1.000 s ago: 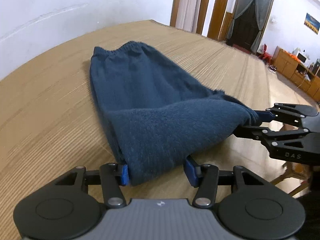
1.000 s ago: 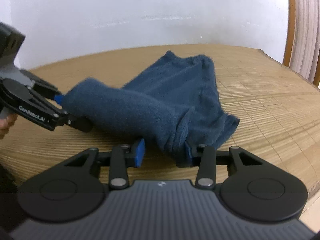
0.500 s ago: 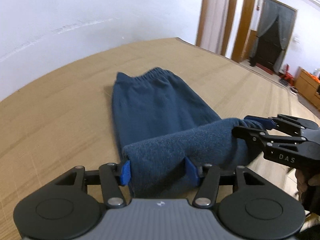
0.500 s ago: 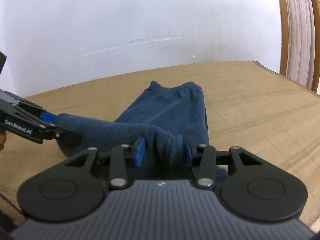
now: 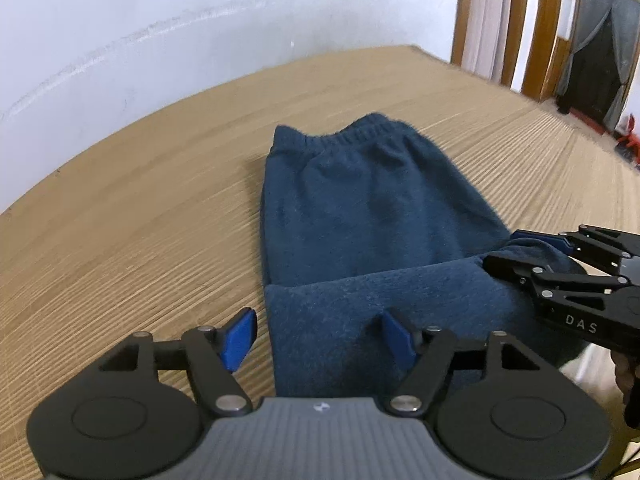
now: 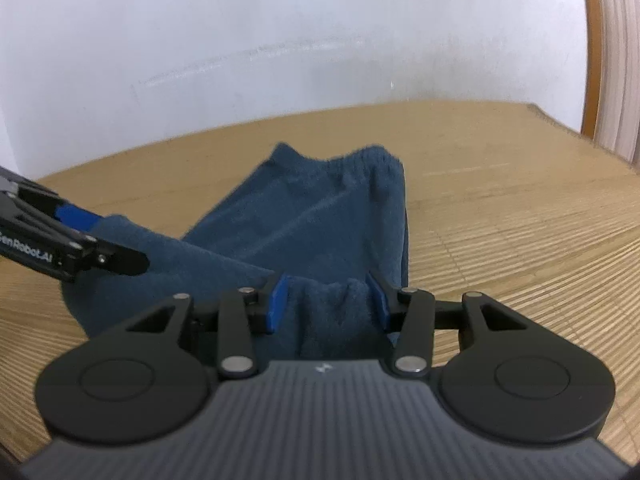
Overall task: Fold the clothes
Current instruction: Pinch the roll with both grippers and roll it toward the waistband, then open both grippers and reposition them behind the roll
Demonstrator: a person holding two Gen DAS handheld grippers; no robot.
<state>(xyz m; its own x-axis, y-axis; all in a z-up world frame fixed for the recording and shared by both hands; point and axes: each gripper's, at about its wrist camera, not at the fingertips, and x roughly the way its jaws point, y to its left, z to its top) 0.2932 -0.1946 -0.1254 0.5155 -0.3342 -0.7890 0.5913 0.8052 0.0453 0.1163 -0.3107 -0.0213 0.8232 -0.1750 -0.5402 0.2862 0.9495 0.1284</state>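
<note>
**Blue garment folded over on the mat**

The blue fleece garment (image 5: 360, 216) lies on the woven mat (image 5: 120, 216), its near end doubled over. The left hand-held gripper (image 5: 316, 334) has just been opening and stands released around the fold's 9 o'clock edge. The right hand-held gripper (image 6: 328, 300) clenches the fold's 3 o'clock end.

A pale, bluish-white wall (image 5: 168, 20) runs behind the scene, marked by a long faint scuff (it shows in both views). Below it spreads a tan woven mat (image 5: 120, 208) with fine ribbing. To the right stand wooden door frames (image 5: 540, 28) with a light curtain (image 5: 484, 16) between them, and beyond, a dark doorway (image 5: 596, 52) hung with grey drapes. Something small and red (image 5: 628, 144) sits on the floor there. The light is even and soft.
</note>
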